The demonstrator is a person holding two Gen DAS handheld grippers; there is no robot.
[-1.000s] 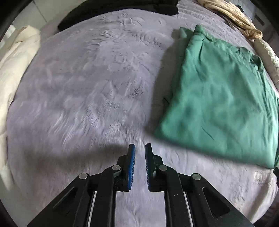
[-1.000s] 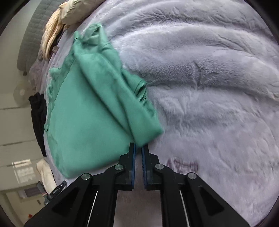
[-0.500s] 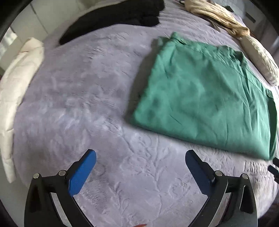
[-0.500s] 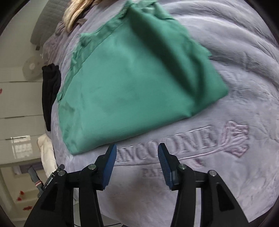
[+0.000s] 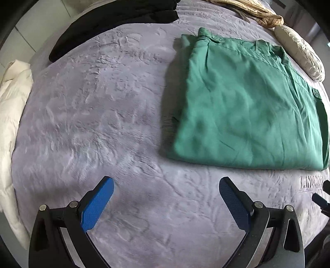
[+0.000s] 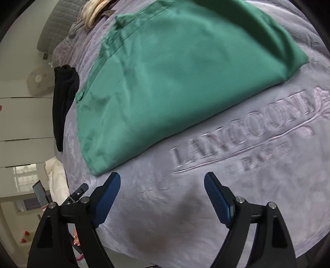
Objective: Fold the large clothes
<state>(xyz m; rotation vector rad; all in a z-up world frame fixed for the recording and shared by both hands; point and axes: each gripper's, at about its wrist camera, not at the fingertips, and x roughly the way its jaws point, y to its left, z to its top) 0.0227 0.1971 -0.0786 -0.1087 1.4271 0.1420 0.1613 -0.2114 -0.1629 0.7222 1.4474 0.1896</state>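
A pair of green trousers (image 5: 247, 107) lies folded flat on the lilac plush blanket (image 5: 107, 115), waistband toward the far side. In the right wrist view the same green trousers (image 6: 175, 72) fill the upper half. My left gripper (image 5: 166, 185) hangs open above bare blanket, short of the trousers' near left corner, nothing between its blue pads. My right gripper (image 6: 162, 179) is over the blanket (image 6: 206, 206) near the embossed lettering (image 6: 243, 138); its jaws are opening and nothing is between them.
A black garment (image 5: 111, 22) lies at the far edge of the bed, a cream duvet (image 5: 10, 115) at the left edge. Beige clothes (image 5: 257, 12) and a pale cushion (image 5: 301, 55) sit at the far right. A fan (image 6: 39, 81) and drawers stand beyond the bed.
Both grippers went from shut to wide open. The right one let go of the green trouser fold, which now lies flat, and drew back over the lettering. The left gripper rose a little.
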